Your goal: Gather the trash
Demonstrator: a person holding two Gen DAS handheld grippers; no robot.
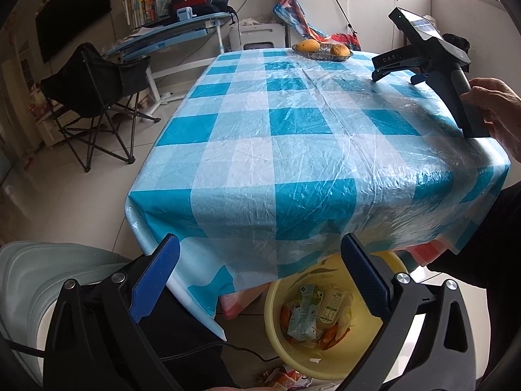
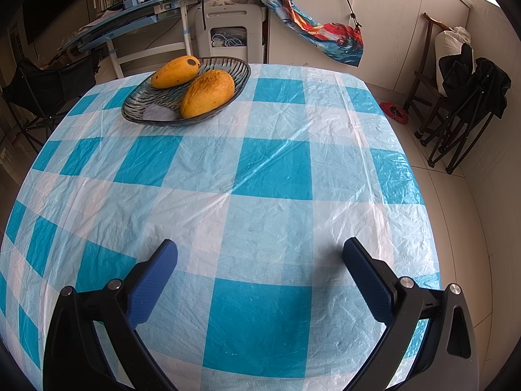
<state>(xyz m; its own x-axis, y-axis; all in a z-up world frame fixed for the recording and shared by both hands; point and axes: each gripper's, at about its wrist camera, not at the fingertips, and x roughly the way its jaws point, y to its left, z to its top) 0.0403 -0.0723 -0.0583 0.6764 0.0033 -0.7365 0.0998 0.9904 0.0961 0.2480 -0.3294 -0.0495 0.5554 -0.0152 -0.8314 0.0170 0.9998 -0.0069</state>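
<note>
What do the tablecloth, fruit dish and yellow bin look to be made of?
Tablecloth: thin plastic sheet, glossy, with creases and glare.
Dish: probably dark tinted glass, ribbed, see-through.
Bin: likely moulded plastic, smooth with a slight sheen.

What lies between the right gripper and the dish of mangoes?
Only bare checked tablecloth lies between the right gripper and the mango dish, per the right wrist view.

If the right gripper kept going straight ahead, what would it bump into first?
Probably the dish with the two mangoes. The right gripper is open, points across the tablecloth toward it, and nothing lies between. Depth is hard to judge: tilted downward, it would touch the cloth first.
</note>
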